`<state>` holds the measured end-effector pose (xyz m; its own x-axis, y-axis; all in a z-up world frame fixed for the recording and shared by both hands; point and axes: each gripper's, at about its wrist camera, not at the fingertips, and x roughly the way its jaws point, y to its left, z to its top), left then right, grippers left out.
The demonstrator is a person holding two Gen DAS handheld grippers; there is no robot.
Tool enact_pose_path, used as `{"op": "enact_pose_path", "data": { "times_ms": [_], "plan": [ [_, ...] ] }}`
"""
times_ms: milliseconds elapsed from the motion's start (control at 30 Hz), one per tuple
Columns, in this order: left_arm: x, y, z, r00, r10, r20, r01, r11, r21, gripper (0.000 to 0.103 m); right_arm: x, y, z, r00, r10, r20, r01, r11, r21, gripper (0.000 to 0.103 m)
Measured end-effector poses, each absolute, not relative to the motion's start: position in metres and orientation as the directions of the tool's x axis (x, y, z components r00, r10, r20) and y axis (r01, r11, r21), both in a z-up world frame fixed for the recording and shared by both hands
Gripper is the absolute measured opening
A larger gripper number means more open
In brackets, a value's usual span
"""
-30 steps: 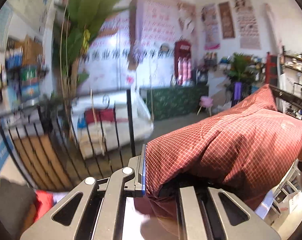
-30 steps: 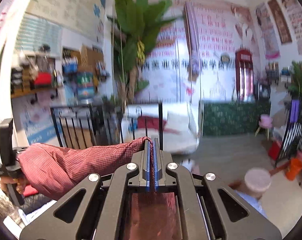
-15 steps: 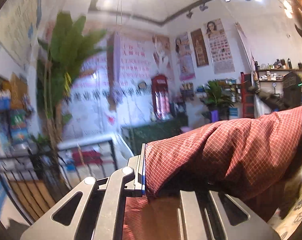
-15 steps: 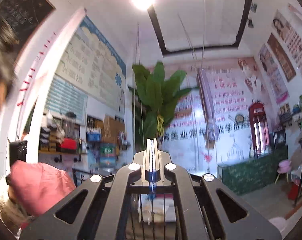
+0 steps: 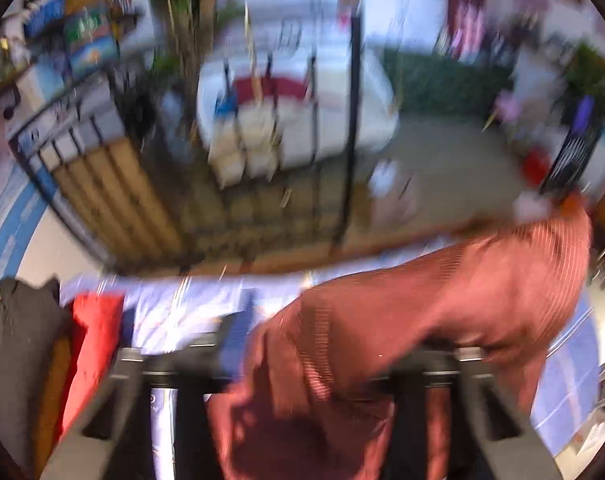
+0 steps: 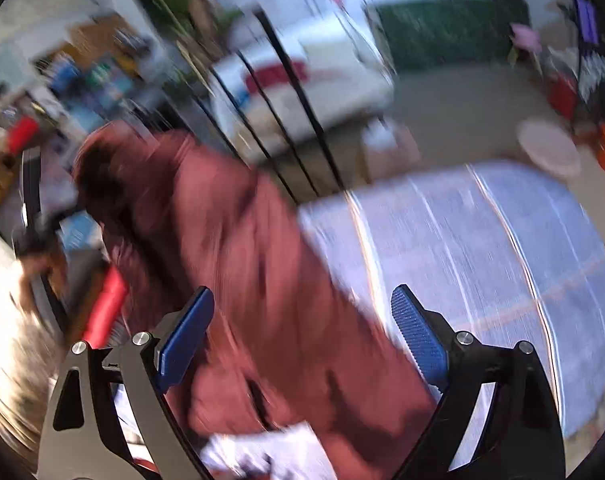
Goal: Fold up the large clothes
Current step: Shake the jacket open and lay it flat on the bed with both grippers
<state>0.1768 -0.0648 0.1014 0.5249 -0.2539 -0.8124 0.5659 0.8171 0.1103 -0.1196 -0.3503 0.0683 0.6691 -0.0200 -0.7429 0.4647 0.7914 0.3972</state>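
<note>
A large red checked garment [image 5: 442, 312] hangs in a loose bundle over a table with a pale blue striped cloth [image 6: 482, 240]. Both views are blurred by motion. My left gripper [image 5: 326, 352] has its jaws spread wide, and the garment [image 6: 238, 280] drapes across the gap and over the right finger. My right gripper [image 6: 302, 332] is open, its blue pads [image 6: 186, 336] apart, with the garment lying between them, not pinched. The left gripper shows at the far left of the right wrist view, at the garment's upper end.
A pile of dark and red folded clothes [image 5: 62, 360] lies at the table's left end. A black metal railing [image 5: 342, 140] stands behind the table, with a white sofa [image 5: 322, 112] and a plant beyond. A pink stool [image 6: 550, 148] stands at the right.
Both grippers were shut on the garment and raised high. Now both have swung down toward the table, both have opened, and the garment sags across them.
</note>
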Motion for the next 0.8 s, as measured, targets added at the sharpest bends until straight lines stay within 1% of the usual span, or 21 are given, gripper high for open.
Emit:
{"op": "enact_pose_path", "data": {
  "times_ms": [33,100,167,233,300,400,433,467,567,700,800],
  "plan": [
    [0.186,-0.065,0.085,0.5,-0.234,-0.834,0.565,0.818,0.109,0.061,-0.125,-0.352,0.054,0.652,-0.02,-0.758,0.485,0.779,0.397,0.089],
    [0.187,-0.056,0.059,0.495,-0.237,-0.836,0.57,0.815,0.106,0.064,-0.125,-0.351,0.031,0.599,-0.021,-0.801,0.526,0.764,0.373,0.089],
    [0.185,-0.044,0.037,0.457,-0.212,-0.864,0.571,0.815,0.102,0.079,-0.131,-0.349,0.007,0.541,-0.031,-0.841,0.546,0.773,0.323,0.089],
    [0.181,-0.031,0.019,0.429,-0.201,-0.881,0.576,0.812,0.095,0.08,-0.13,-0.346,-0.013,0.481,-0.048,-0.876,0.566,0.78,0.268,0.089],
    [0.171,-0.01,0.006,0.402,-0.174,-0.899,0.561,0.823,0.092,0.08,-0.127,-0.342,-0.036,0.416,-0.029,-0.909,0.577,0.781,0.239,0.089],
    [0.158,0.025,-0.013,0.37,-0.152,-0.917,0.51,0.858,0.063,0.089,-0.124,-0.333,-0.063,0.364,-0.001,-0.931,0.587,0.776,0.229,0.089],
    [0.151,0.03,-0.017,0.361,-0.149,-0.92,0.502,0.863,0.057,0.094,-0.118,-0.328,-0.074,0.342,0.009,-0.94,0.587,0.779,0.221,0.089],
    [0.136,0.041,-0.024,0.355,-0.135,-0.925,0.499,0.864,0.065,0.094,-0.112,-0.322,-0.086,0.316,0.018,-0.948,0.579,0.789,0.208,0.089],
    [0.093,0.058,-0.049,0.355,-0.048,-0.934,0.496,0.856,0.144,0.094,-0.099,-0.301,-0.109,0.223,-0.015,-0.975,0.537,0.837,0.11,0.089],
    [0.056,0.058,-0.078,0.359,0.0,-0.933,0.511,0.836,0.197,0.094,-0.078,-0.277,-0.134,0.157,-0.018,-0.987,0.451,0.891,0.056,0.089],
    [0.044,0.041,-0.099,0.43,0.09,-0.898,0.52,0.789,0.328,0.096,-0.066,-0.262,-0.153,0.086,-0.079,-0.993,0.389,0.92,-0.04,0.089]
  ]
}}
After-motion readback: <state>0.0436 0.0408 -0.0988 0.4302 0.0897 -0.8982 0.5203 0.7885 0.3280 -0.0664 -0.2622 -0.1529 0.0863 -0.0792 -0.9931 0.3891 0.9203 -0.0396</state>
